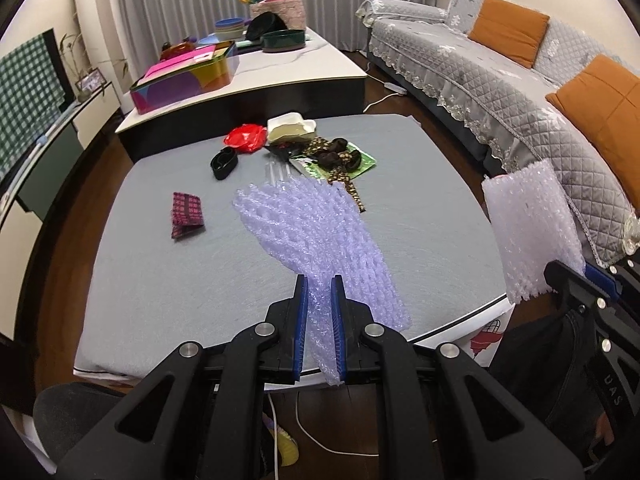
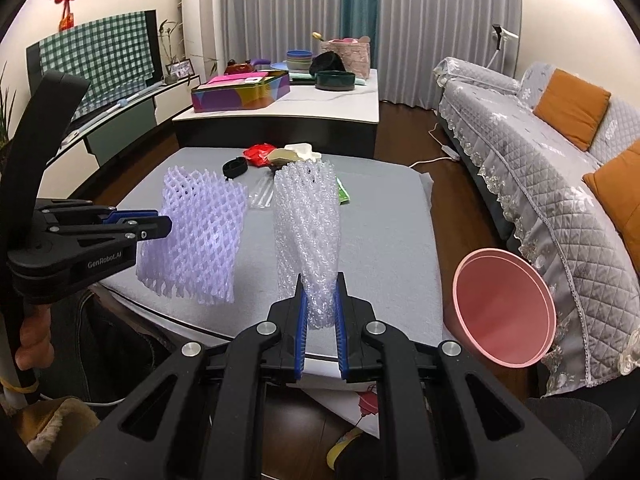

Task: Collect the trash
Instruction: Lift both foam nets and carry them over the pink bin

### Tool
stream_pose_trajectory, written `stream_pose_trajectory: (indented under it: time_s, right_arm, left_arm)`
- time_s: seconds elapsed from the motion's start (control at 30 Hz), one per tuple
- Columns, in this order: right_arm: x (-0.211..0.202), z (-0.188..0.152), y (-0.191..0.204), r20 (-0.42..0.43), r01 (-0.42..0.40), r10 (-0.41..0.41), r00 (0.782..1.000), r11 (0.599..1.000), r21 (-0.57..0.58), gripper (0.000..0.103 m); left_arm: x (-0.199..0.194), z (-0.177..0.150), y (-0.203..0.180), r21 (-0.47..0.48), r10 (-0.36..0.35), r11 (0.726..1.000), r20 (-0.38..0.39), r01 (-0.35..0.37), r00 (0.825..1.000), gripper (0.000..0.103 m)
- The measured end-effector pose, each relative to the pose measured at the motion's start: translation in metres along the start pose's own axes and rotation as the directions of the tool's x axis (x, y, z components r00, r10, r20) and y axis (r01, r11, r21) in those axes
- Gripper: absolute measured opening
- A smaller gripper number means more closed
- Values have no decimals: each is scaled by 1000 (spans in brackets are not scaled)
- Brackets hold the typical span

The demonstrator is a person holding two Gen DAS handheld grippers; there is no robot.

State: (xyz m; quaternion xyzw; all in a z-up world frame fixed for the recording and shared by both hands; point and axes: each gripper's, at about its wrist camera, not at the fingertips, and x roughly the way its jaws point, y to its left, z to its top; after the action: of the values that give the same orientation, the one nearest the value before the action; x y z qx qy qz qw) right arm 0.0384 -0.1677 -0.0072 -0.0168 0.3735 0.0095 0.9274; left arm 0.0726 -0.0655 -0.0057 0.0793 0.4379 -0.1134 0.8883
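Left gripper [image 1: 320,280]: jaws clamped on a lilac foam net [image 1: 316,232], which it holds above the grey table [image 1: 160,280].
Right gripper [image 2: 320,280]: jaws clamped on a white foam net [image 2: 306,220], held upright over the table's near edge.
Pink bin [image 2: 505,308]: off the table's right side, mouth tilted toward the camera.
Remaining trash: red wrapper [image 1: 245,139], white tray [image 1: 291,128] and green packet [image 1: 360,162], together at the far end of the table.
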Motion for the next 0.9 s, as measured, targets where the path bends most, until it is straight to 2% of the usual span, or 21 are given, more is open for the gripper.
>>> stream_pose_trajectory:
  time_s: [0.2, 0.53, 0.67, 0.8, 0.9]
  right_arm:
    - [-2, 0, -20, 9, 23, -23, 1000, 999, 34, 12]
    - [4, 8, -96, 11, 99, -102, 995, 982, 160, 13]
    - [8, 16, -143, -10, 155, -157, 988, 957, 246, 13]
    - [12, 24, -193, -25, 247, -252, 967, 913, 326, 13]
    - [19, 24, -223, -52, 282, -285, 957, 876, 392, 13]
  left_arm:
    - [6, 8, -21, 46, -7, 999, -5, 7, 1000, 12]
    - [27, 45, -81, 154, -76, 985, -15, 78, 997, 12]
    - [36, 82, -122, 219, -138, 966, -2, 136, 990, 12]
    - [42, 117, -171, 297, -204, 937, 40, 184, 978, 12]
    - [56, 138, -208, 331, -267, 911, 19, 246, 963, 12]
